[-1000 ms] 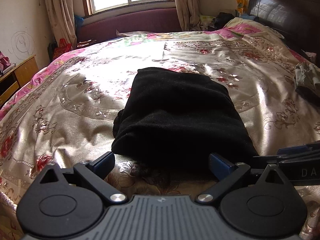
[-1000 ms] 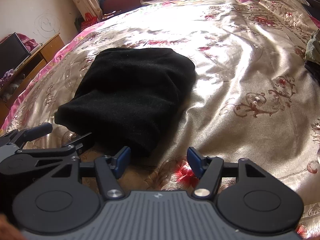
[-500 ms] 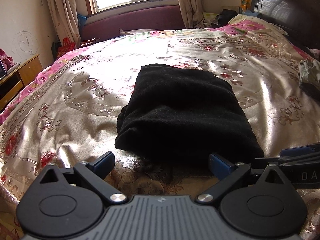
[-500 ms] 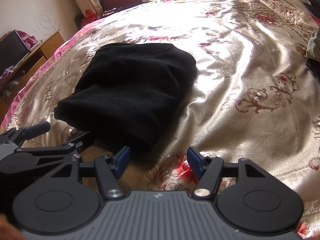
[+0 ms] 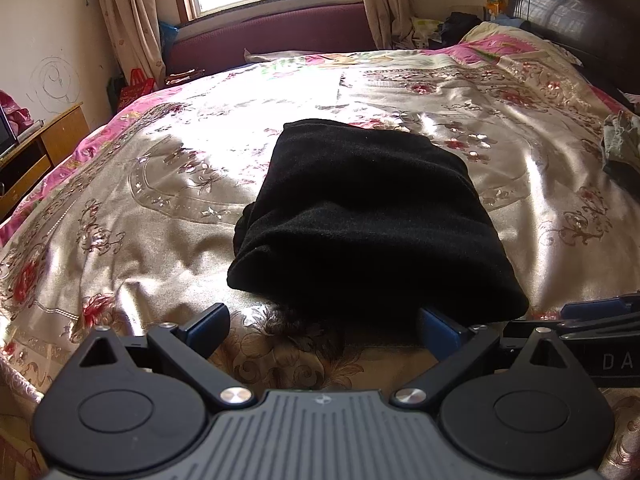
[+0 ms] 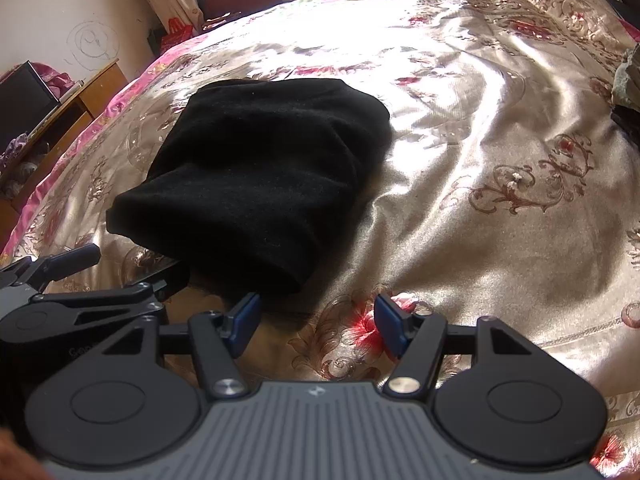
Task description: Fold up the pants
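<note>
The black pants (image 5: 360, 208) lie folded in a compact bundle on the floral satin bedspread (image 5: 140, 200). They also show in the right wrist view (image 6: 260, 168). My left gripper (image 5: 324, 326) is open and empty, just in front of the bundle's near edge. My right gripper (image 6: 316, 320) is open and empty, at the bundle's near right corner. The left gripper shows at the left edge of the right wrist view (image 6: 80, 300), and the right gripper shows at the right edge of the left wrist view (image 5: 592, 320).
A grey-green garment (image 5: 620, 144) lies at the bed's right side. A dark headboard (image 5: 572, 12) stands at the far right. A wooden cabinet (image 5: 36, 152) stands left of the bed. A window seat (image 5: 272, 36) runs behind the bed.
Both grippers have drawn back and risen slightly from the folded bundle. The pants have not moved.
</note>
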A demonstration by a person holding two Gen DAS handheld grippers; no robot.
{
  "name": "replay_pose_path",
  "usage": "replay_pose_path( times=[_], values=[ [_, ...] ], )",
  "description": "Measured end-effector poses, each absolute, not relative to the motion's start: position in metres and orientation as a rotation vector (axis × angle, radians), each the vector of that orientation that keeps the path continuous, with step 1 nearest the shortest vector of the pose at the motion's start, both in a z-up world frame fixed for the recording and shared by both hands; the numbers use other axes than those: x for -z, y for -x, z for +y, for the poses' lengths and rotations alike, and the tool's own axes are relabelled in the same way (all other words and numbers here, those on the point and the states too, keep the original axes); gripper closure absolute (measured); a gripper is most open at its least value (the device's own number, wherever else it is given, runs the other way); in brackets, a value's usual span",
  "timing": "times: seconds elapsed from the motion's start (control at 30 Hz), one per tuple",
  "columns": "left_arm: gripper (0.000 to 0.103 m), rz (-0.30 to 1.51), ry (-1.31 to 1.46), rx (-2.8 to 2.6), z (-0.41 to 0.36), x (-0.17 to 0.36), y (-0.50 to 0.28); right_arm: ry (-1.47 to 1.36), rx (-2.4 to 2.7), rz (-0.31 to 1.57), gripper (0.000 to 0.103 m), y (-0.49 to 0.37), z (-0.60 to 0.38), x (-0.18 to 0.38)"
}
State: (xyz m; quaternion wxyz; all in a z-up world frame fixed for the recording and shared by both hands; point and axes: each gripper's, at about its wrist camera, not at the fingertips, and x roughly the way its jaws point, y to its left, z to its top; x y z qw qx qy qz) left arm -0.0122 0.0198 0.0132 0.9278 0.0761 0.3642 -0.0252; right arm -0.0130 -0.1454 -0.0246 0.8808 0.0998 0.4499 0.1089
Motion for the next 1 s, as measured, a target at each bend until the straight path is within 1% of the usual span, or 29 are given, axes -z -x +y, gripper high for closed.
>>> replay_pose_path(
  times=[1.0],
  values=[
    [0.000,0.729,-0.186,0.040,0.0159,-0.0139,0.0159,-0.215,-0.229,0.940,0.039,0.0142,-0.1467,0.0269]
  ],
)
